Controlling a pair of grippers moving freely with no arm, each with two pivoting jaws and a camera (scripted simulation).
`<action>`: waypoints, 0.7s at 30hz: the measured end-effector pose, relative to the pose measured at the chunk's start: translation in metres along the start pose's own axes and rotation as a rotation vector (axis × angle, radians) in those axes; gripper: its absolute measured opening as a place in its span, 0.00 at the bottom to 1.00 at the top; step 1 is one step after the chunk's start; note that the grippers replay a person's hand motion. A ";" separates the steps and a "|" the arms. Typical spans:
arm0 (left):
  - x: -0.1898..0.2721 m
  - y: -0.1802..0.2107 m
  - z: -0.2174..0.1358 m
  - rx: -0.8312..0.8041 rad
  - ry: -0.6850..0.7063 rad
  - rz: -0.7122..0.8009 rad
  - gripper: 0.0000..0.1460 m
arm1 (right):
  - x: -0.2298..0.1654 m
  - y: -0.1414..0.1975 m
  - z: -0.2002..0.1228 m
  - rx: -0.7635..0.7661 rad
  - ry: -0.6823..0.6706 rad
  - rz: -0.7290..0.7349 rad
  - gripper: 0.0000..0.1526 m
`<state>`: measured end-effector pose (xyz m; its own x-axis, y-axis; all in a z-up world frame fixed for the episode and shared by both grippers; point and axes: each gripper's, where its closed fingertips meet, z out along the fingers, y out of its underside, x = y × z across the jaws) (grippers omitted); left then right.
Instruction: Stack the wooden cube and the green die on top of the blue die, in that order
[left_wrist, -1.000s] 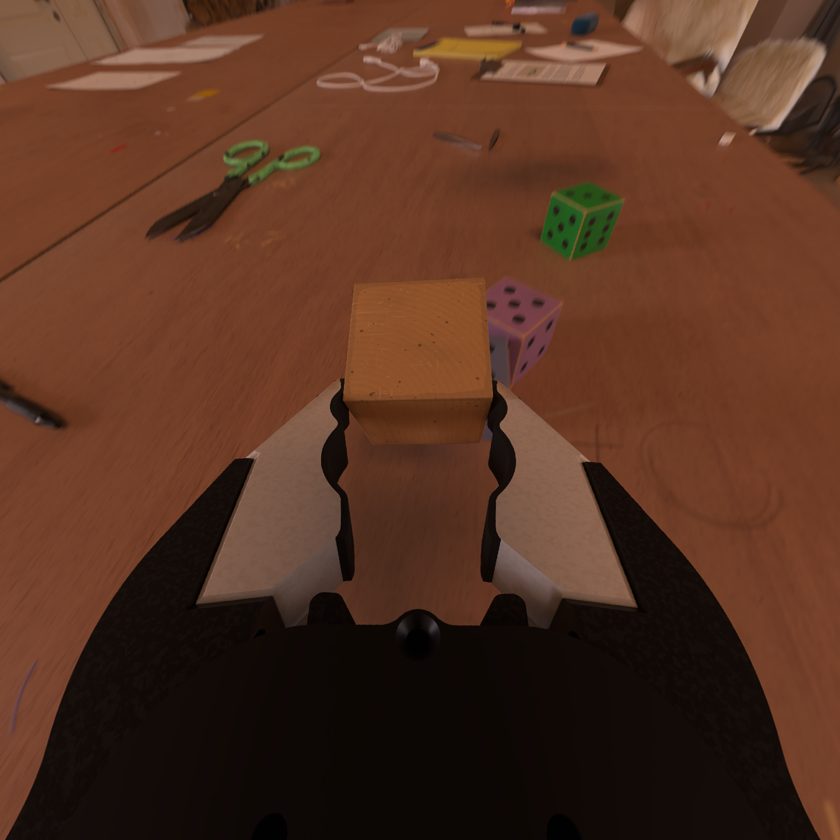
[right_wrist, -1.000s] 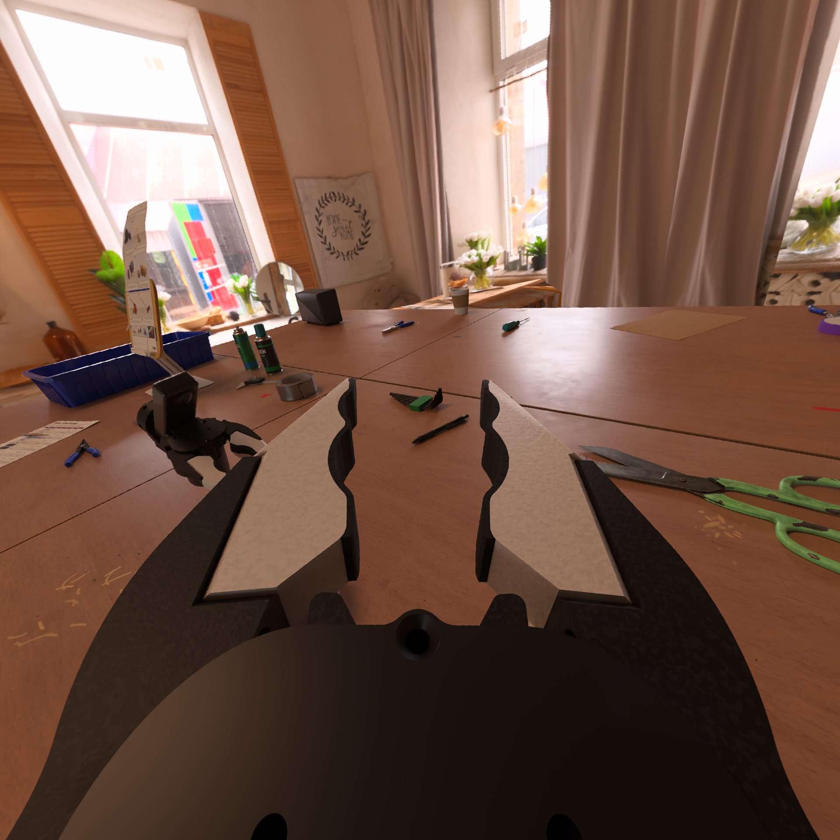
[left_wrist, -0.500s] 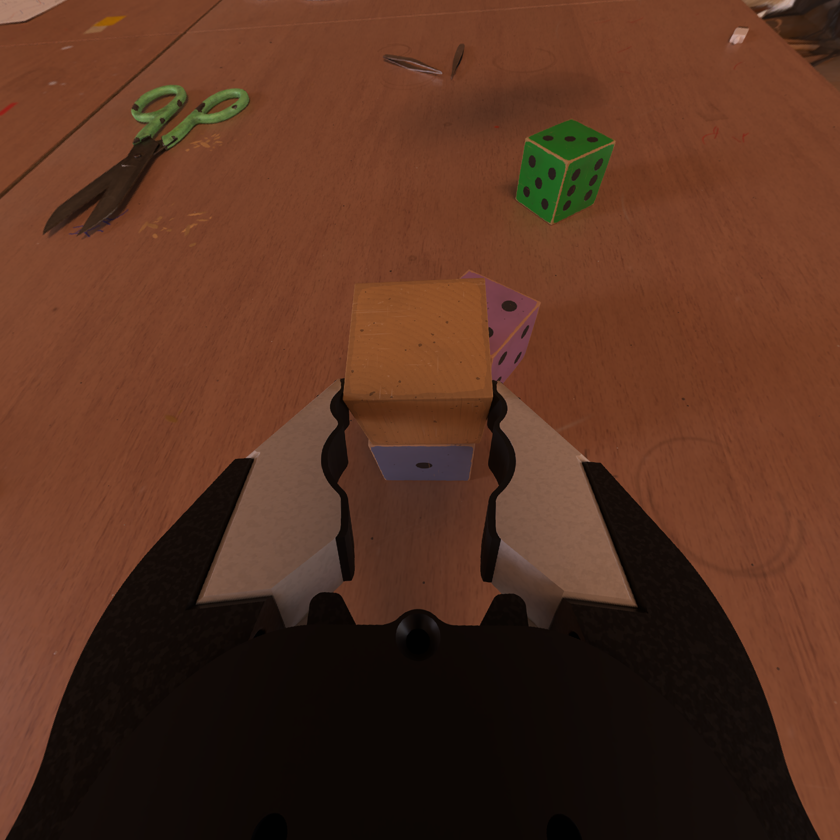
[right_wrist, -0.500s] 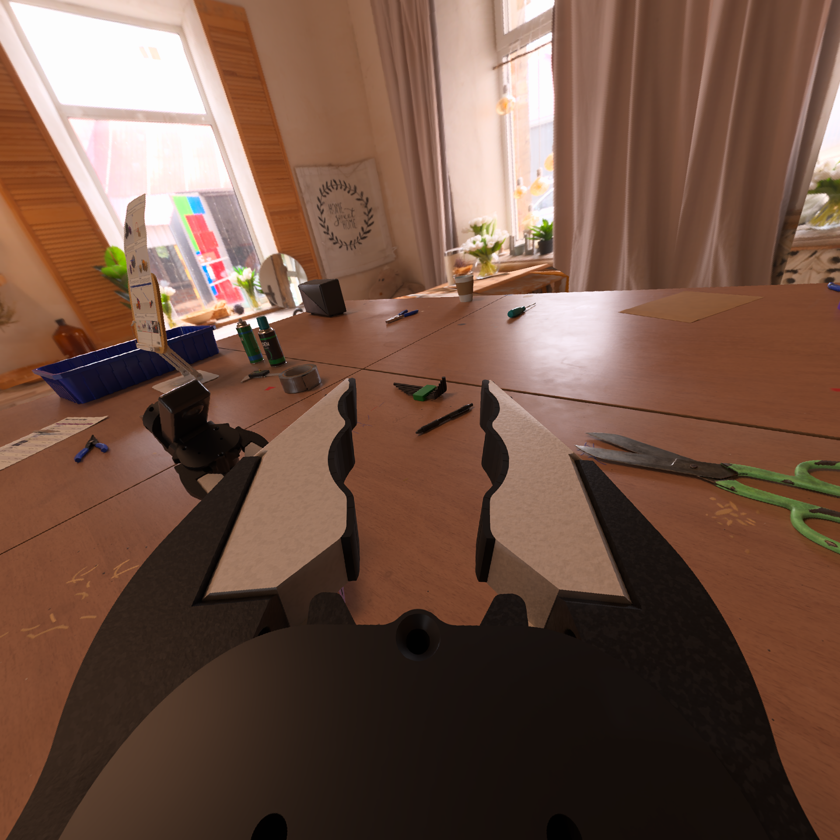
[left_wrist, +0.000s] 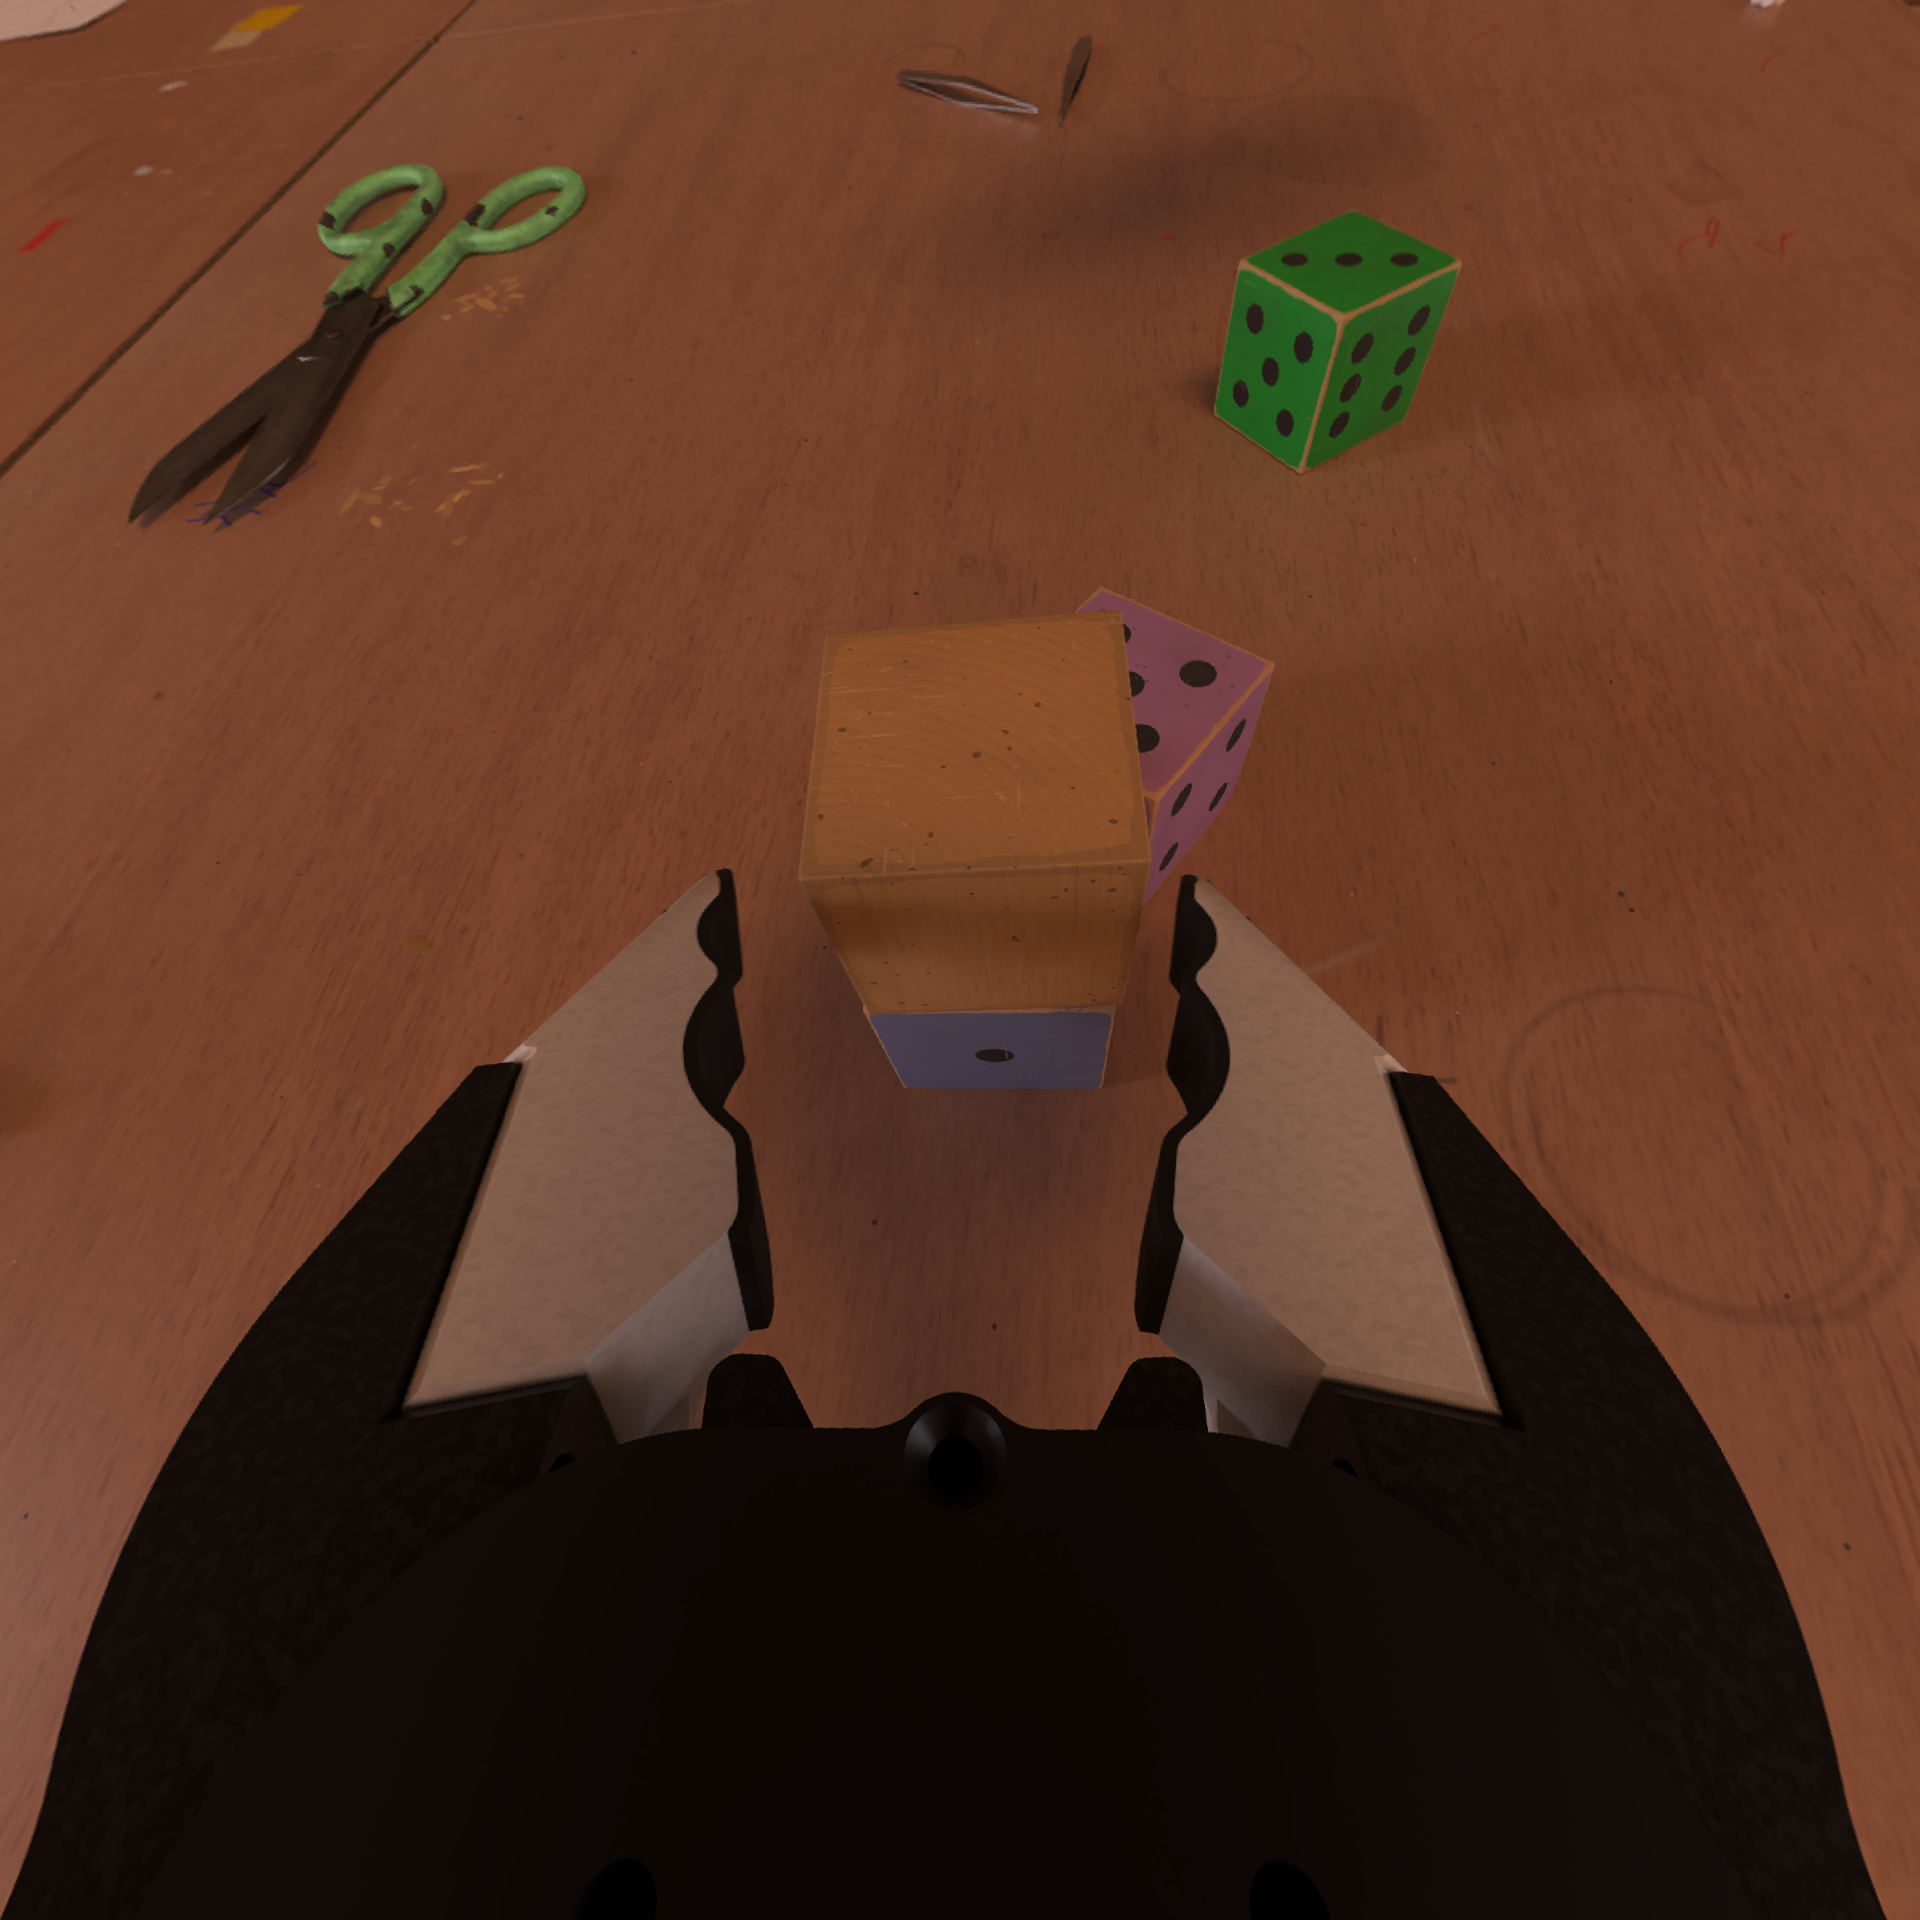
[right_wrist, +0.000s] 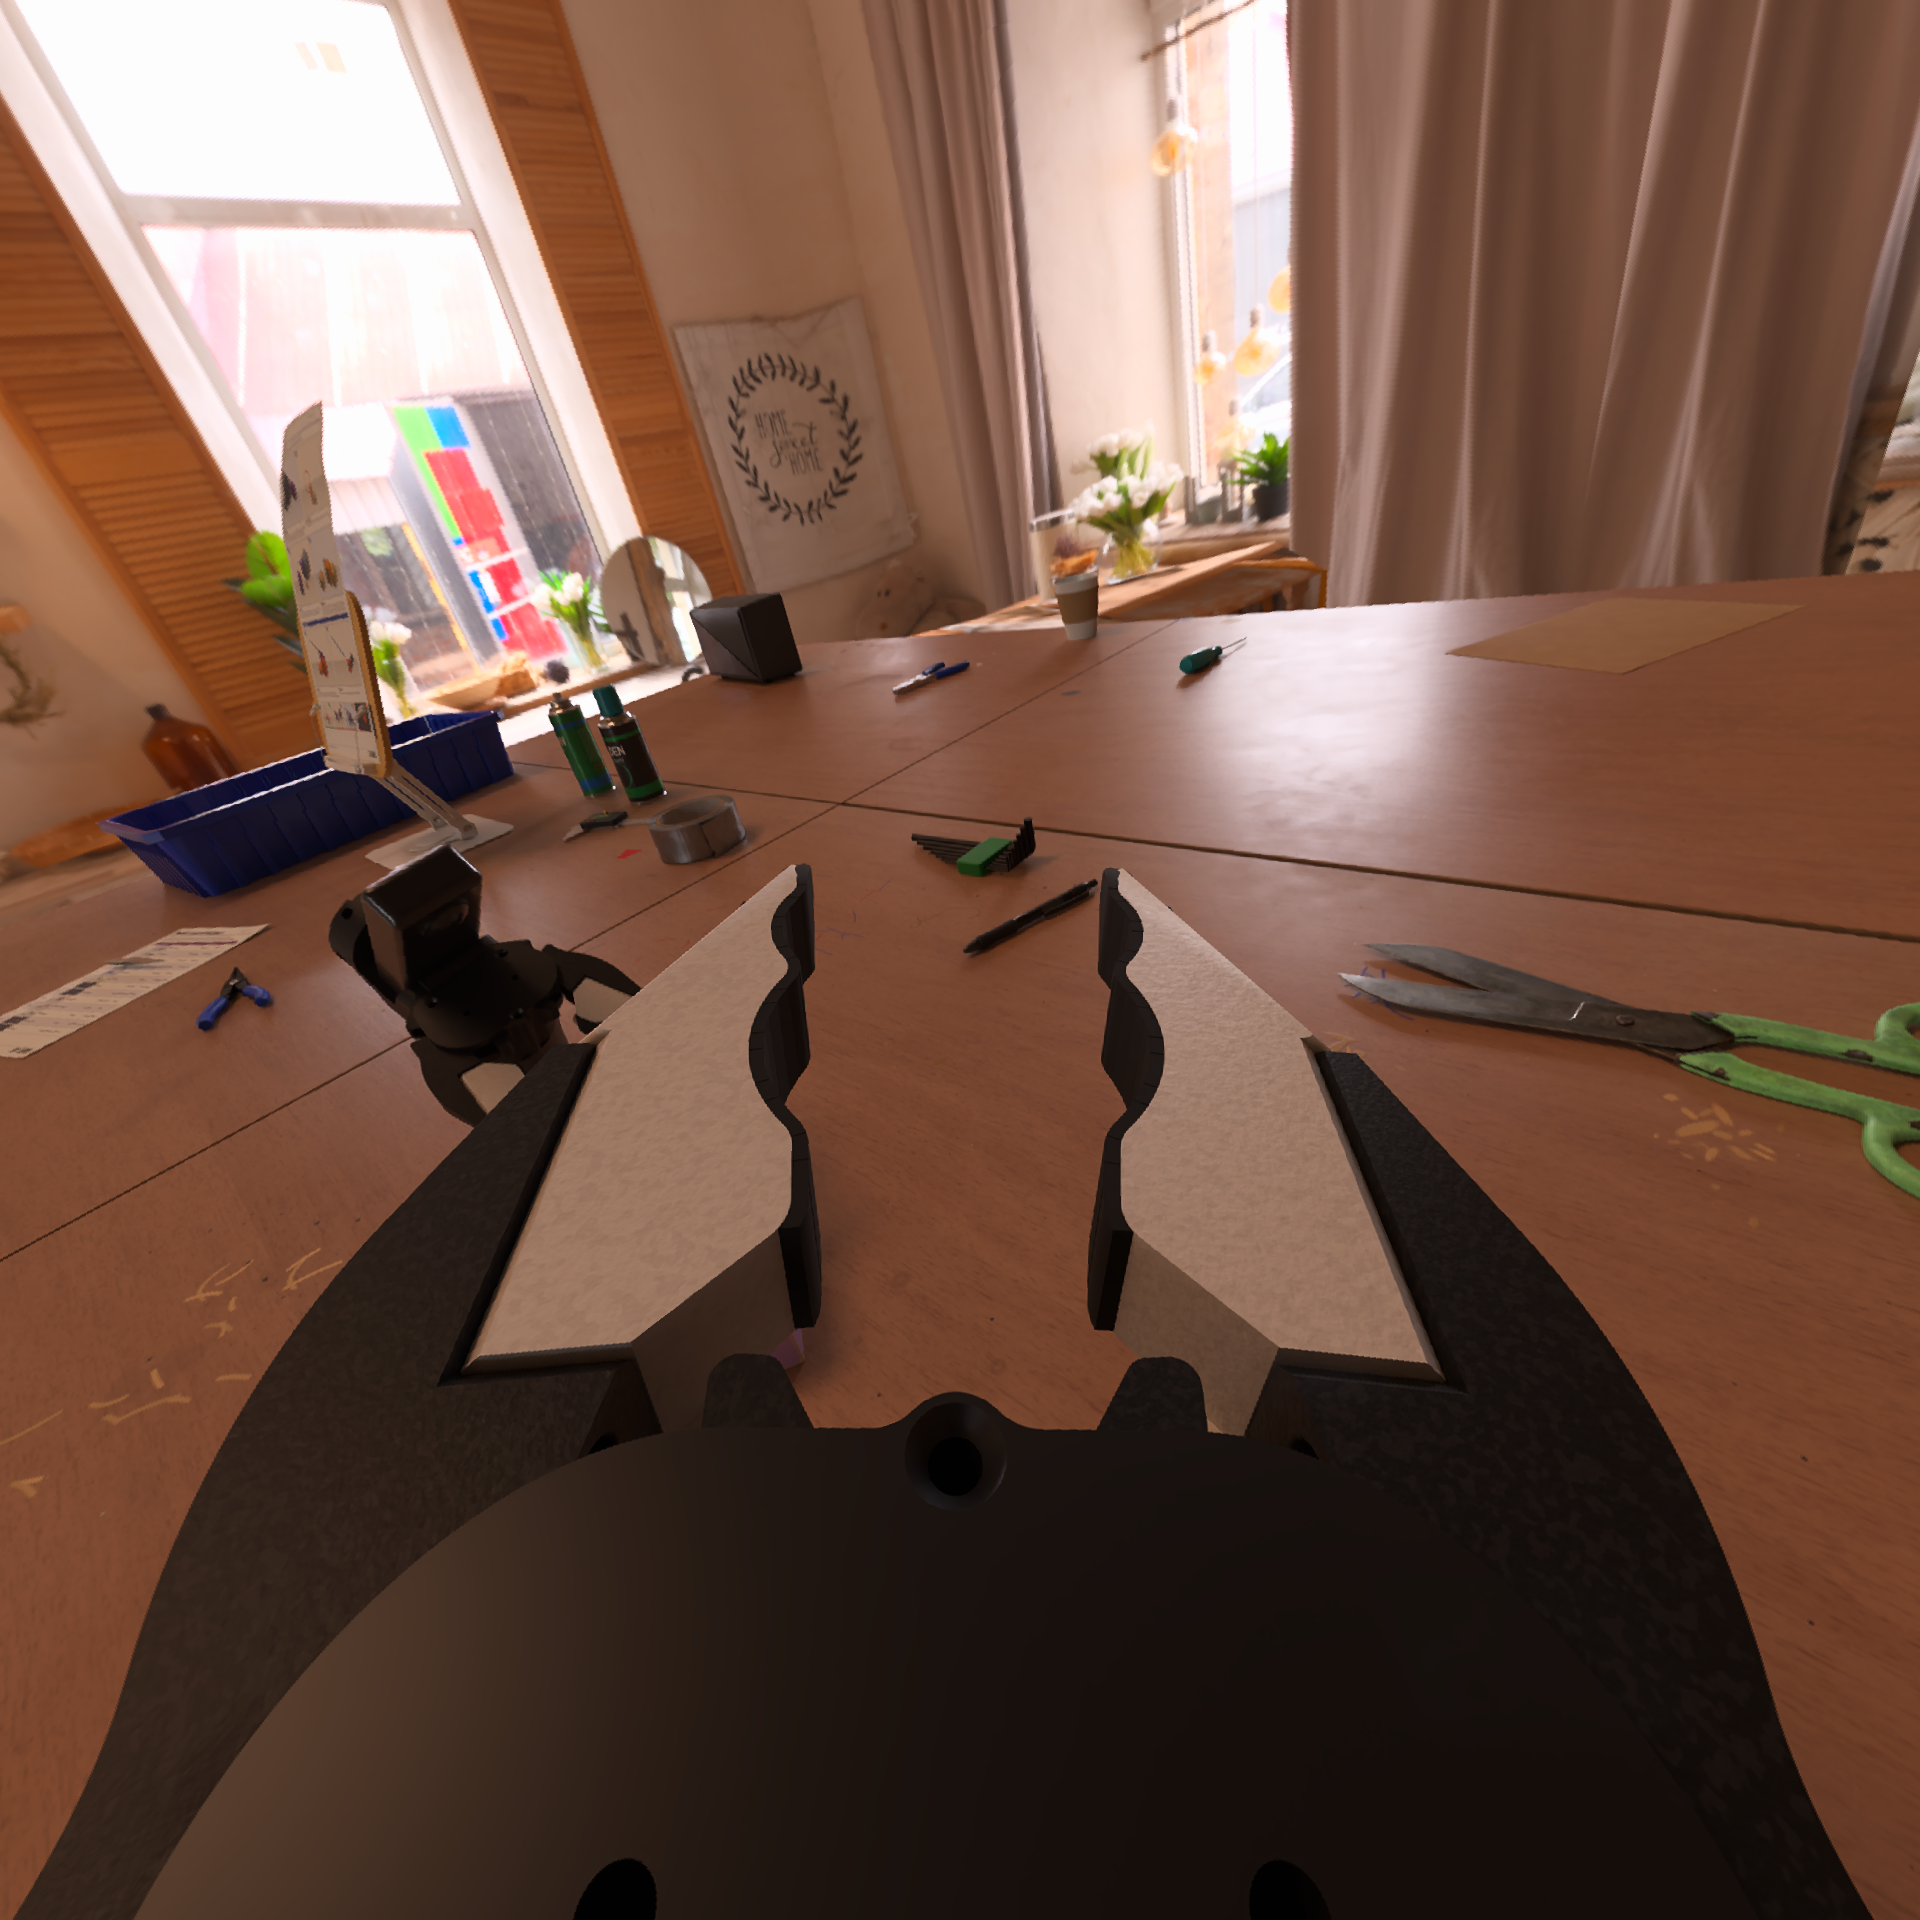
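left wrist view: the left gripper (left_wrist: 956, 914) is spread wide, holding nothing. the square wooden cube (left_wrist: 971, 800) sits on the pale blue die (left_wrist: 992, 1051) (first step looks done). the green spotted die (left_wrist: 1335, 338) waits far behind the cube.

right wrist view: the right gripper (right_wrist: 954, 904) is open and empty.

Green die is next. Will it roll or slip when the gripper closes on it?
The green spotted die sits flat on the wooden table, so it probably won't roll. It looks rigid, with flat painted faces that could be somewhat slick, so squeeze two opposite faces squarely. It stands corner-on to the open left gripper, so align first or it may twist.
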<state>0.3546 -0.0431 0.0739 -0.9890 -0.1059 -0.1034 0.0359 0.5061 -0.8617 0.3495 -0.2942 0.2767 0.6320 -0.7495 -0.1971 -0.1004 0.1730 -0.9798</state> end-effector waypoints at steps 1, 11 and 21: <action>-0.001 -0.001 -0.002 0.008 -0.003 -0.004 0.60 | 0.000 0.002 0.001 -0.010 0.002 0.001 0.36; -0.014 -0.023 -0.062 0.136 -0.044 -0.024 0.60 | -0.028 0.022 -0.001 -0.160 0.008 -0.102 0.40; -0.020 -0.058 -0.106 0.281 -0.066 -0.029 0.59 | -0.023 0.166 -0.077 -0.439 0.041 -0.150 0.49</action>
<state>0.3571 0.0200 0.1785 -0.9790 -0.1775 -0.1008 0.0550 0.2460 -0.9677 0.2597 -0.2974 0.1154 0.6344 -0.7717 -0.0449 -0.3315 -0.2192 -0.9176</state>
